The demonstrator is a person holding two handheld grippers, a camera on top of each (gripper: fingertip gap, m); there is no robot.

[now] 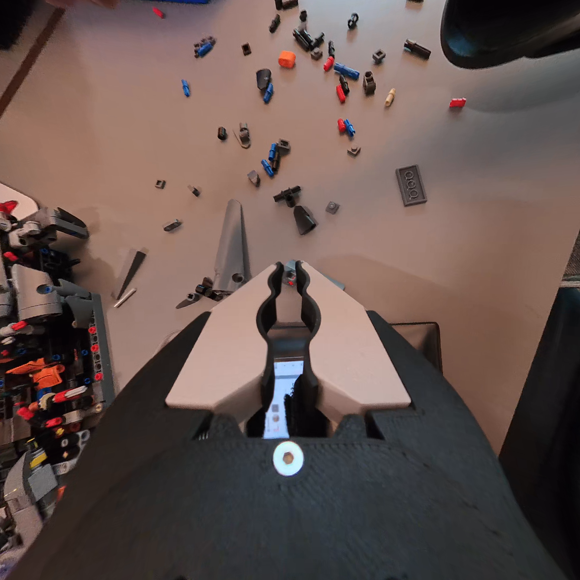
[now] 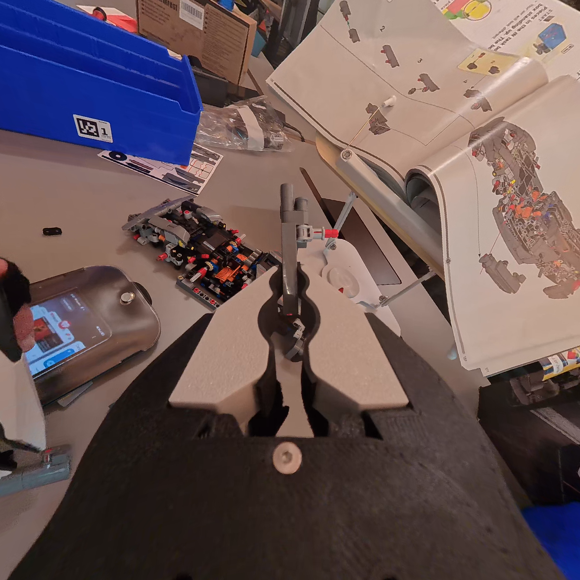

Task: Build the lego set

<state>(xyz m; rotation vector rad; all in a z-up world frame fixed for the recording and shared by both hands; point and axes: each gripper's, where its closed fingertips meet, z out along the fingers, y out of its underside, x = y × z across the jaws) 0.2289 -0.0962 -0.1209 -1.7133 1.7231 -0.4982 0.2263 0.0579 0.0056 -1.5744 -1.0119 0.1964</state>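
Observation:
In the left wrist view my left gripper point(image 1: 288, 267) is shut on a small grey piece with a red pin point(image 1: 290, 275), low over the table. Many loose pieces lie ahead, among them a long grey panel point(image 1: 232, 248), a dark grey plate point(image 1: 411, 185) and an orange piece point(image 1: 286, 59). The part-built car model point(image 1: 47, 345) is at the left. In the right wrist view my right gripper point(image 2: 288, 270) is shut on a long dark grey assembly point(image 2: 289, 251), held upright, with a red pin point(image 2: 327, 233) sticking out to the right. The car model point(image 2: 204, 248) lies beyond it.
An open instruction booklet point(image 2: 455, 157) leans on a stand at the right. A blue bin point(image 2: 94, 78), a sticker sheet point(image 2: 169, 169), a bag of parts point(image 2: 244, 125) and a cardboard box point(image 2: 201, 28) are at the back. A phone point(image 2: 78, 320) lies at the left, near a gloved hand point(image 2: 12, 307). Left tips to right tips: about 20 cm. From my left tips it is roughly 11 cm to the dark grey plate point(image 1: 411, 185); from my right, 30 cm. The part-built car model point(image 1: 47, 345) sits 15 cm or so from the ends of my right fingers.

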